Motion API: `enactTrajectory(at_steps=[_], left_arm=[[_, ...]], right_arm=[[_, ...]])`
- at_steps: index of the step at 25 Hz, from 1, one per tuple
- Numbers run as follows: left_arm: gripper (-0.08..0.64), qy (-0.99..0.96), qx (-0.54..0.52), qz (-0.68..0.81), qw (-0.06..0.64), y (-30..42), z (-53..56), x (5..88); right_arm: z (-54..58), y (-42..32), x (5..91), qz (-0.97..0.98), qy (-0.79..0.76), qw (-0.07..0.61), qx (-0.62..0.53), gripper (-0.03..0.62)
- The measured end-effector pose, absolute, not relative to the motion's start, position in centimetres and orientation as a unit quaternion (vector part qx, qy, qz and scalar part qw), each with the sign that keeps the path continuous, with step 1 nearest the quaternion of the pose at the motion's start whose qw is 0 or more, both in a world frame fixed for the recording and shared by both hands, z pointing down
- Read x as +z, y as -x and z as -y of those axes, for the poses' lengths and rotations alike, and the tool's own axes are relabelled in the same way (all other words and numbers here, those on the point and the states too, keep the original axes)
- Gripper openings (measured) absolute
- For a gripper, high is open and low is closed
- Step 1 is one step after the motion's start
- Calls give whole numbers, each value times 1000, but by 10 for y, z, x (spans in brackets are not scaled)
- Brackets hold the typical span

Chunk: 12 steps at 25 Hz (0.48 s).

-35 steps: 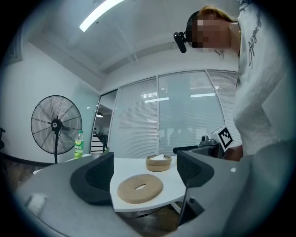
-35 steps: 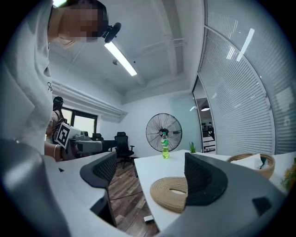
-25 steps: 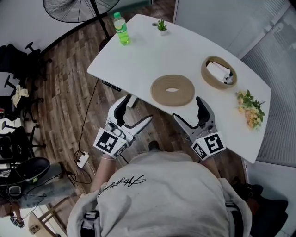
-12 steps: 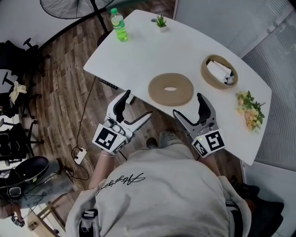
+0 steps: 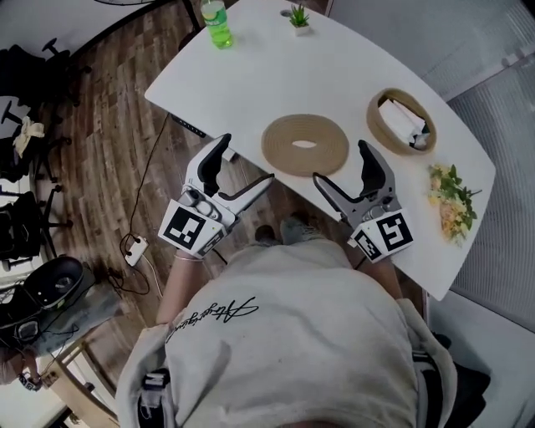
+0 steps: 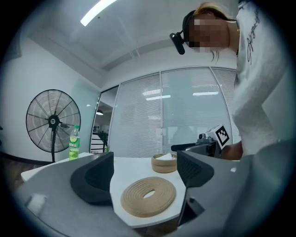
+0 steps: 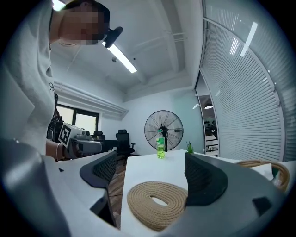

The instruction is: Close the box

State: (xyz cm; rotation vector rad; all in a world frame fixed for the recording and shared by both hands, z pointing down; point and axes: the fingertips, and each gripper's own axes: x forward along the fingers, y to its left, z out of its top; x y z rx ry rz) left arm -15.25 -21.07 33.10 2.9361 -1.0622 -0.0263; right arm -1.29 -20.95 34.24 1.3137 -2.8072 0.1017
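A flat round woven lid (image 5: 305, 145) (image 6: 149, 196) (image 7: 157, 204) lies on the white table (image 5: 251, 75) near its front edge. The round woven box (image 5: 401, 123) (image 6: 164, 163) stands uncovered to the lid's right, with white things inside. My left gripper (image 5: 244, 160) (image 6: 148, 171) hovers open off the table edge, just left of the lid, with nothing in it. On the lid's near right side my right gripper (image 5: 341, 162) (image 7: 152, 178) is also open and holds nothing. Both point at the lid without touching it.
A green bottle (image 5: 216, 21) (image 7: 160, 144) and a small potted plant (image 5: 298, 17) stand at the table's far end. A bunch of flowers (image 5: 451, 201) lies at the right end. Office chairs and a floor fan (image 6: 53, 121) stand to the left over wood flooring.
Both grippers and the head view have moved forward, so the grippers now stand closer to the lid at the table edge. The jaws have stayed open.
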Motion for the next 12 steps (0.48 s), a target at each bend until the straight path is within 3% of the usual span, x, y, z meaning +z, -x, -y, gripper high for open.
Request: enactTrajectory(at_steps=[12], left_arm=[[440,-948,45,313,39,135,217,377]], right_arm=[[226,0,391,936,-337,76,66,462]])
